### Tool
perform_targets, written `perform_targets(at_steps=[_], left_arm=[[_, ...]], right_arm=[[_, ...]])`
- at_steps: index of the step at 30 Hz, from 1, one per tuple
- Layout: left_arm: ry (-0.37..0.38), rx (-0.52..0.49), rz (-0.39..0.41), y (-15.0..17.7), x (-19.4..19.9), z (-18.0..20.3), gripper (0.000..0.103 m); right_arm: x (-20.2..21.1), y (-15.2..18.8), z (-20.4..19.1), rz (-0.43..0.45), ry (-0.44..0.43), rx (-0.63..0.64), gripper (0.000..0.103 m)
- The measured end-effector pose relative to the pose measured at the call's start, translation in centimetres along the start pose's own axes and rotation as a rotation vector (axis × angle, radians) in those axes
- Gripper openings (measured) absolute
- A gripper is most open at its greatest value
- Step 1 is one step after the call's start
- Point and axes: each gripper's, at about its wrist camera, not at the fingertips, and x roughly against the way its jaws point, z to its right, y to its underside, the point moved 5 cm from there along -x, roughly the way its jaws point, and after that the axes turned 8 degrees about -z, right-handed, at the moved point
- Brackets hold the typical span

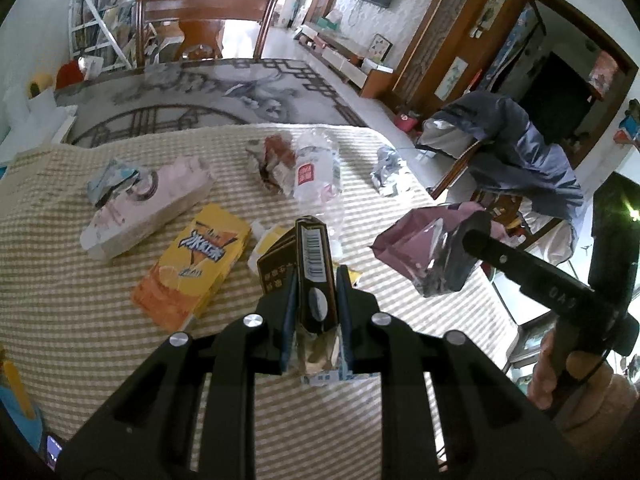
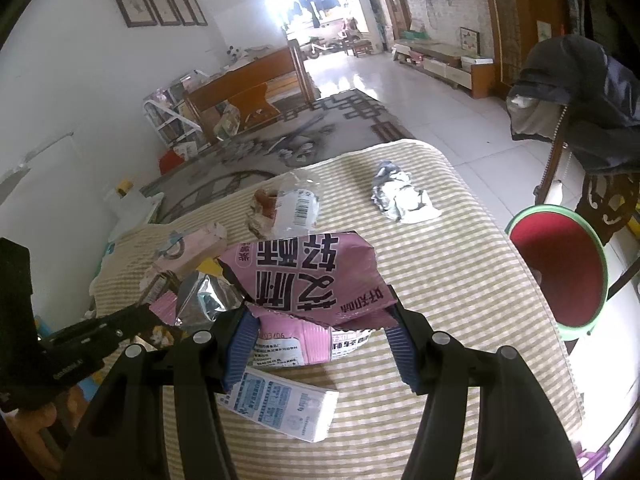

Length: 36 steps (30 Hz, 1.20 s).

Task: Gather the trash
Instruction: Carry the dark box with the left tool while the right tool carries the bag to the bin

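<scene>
My left gripper [image 1: 317,280] is shut on a flattened dark brown carton [image 1: 314,252] with a barcode, which it holds upright above the striped tablecloth [image 1: 80,320]. In the right wrist view, my right gripper [image 2: 320,316] is shut on a torn pink snack bag [image 2: 304,276] with a silver lining. That same pink bag [image 1: 420,248] hangs off the table's right side in the left wrist view. Loose trash lies on the cloth: a yellow drink carton [image 1: 192,264], a pink box [image 1: 148,208], a crushed clear bottle [image 1: 316,172], a crumpled silver wrapper [image 2: 400,196] and a small white-blue carton [image 2: 280,404].
A red basin with a green rim [image 2: 560,272] stands on the floor right of the table. Behind it is a chair draped with a dark jacket [image 2: 580,112]. A patterned rug [image 1: 224,92] and a wooden chair [image 1: 204,28] lie beyond the table's far edge.
</scene>
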Motion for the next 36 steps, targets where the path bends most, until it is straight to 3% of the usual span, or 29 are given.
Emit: perform_targets(at_steps=[22,36], left_arm=[[0.013,-0.023,-0.016,-1.2,-1.8,3.1,0.018],[-0.004,-0.006,-0.02,-3.5,-4.6,7.6,0.018]], right_arm=[[0.6,-0.6,4.6,-0.002,0.027,-0.048,0.058],[0.5,-3.7,10.2,-0.013,0.009,-0.038,0.058]])
